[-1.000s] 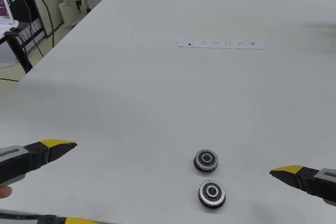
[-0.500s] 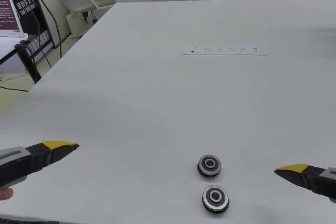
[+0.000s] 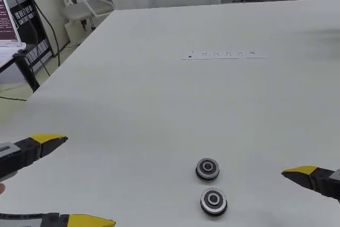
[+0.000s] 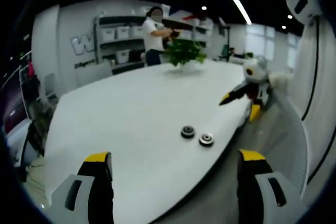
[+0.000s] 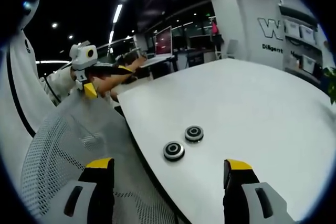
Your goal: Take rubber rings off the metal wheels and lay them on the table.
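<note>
Two metal wheels with black rubber rings lie flat near the table's front edge, the farther wheel (image 3: 207,169) just beyond the nearer wheel (image 3: 213,202). My left gripper (image 3: 90,180) is open at the lower left, well left of both wheels. Only one yellow-tipped jaw of my right gripper (image 3: 305,176) shows, at the lower right, to the right of the wheels. The left gripper view has its gripper (image 4: 175,157) open, the wheels (image 4: 188,132) (image 4: 206,139) ahead. The right gripper view has its gripper (image 5: 169,164) open, the wheels (image 5: 193,134) (image 5: 174,150) ahead. Neither gripper holds anything.
The white table (image 3: 159,94) stretches far back, with a flush socket strip (image 3: 220,55) at mid-depth. A white chair (image 3: 79,3) and a dark stand (image 3: 24,41) sit off its left side. A potted plant (image 4: 181,53) and a person (image 4: 154,35) are at the far end.
The head camera has shifted, so the whole scene sits differently. My left gripper has drifted slightly left and its lower jaw now shows. The wheels have not moved on the table.
</note>
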The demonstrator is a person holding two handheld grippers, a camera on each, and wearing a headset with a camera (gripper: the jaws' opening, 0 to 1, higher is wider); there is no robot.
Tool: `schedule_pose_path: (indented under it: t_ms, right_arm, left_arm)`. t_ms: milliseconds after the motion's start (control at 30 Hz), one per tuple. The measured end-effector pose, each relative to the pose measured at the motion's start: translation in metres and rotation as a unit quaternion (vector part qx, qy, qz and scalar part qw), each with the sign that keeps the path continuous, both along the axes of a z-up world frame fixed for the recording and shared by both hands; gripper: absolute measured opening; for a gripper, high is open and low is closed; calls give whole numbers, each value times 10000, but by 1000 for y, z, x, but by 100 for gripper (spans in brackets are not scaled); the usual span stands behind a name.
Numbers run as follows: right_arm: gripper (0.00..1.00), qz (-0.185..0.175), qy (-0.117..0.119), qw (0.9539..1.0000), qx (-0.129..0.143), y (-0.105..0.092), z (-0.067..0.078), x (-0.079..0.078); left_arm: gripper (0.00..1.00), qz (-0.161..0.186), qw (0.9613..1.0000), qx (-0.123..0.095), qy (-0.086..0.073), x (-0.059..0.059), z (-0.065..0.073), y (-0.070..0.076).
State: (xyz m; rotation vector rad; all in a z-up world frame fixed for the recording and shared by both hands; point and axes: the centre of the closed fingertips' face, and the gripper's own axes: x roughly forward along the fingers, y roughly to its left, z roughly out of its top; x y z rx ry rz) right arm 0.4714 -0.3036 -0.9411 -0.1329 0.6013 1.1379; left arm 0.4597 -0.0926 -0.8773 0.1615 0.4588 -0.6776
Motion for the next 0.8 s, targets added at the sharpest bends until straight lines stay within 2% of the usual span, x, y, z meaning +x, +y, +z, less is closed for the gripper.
schedule_pose_path:
  t_ms: [267, 333, 400, 500, 667, 800]
  right_arm:
    - [84, 44, -50, 9999, 112, -2, 2, 1]
    - [84, 36, -71, 9998, 164, -2, 3, 2]
    - [83, 27, -98, 9997, 212, -2, 2, 4]
    - [83, 8, -107, 9996, 249, -4, 0, 4]
    - [81, 39, -102, 9994, 339, -6, -3, 5]
    - [81, 55, -107, 9991, 408, -7, -4, 9]
  left_arm:
    - [100, 77, 9994, -34, -327, 8, 15, -5]
    - [99, 141, 9990, 72, -408, 11, 14, -3]
    - [98, 178, 9989, 140, -402, 13, 13, -1]
    - [98, 182, 9987, 92, -473, 15, 16, -4]
    - [96, 127, 9983, -25, -569, 17, 23, -13]
    - [96, 37, 9983, 48, -575, 18, 24, -23]
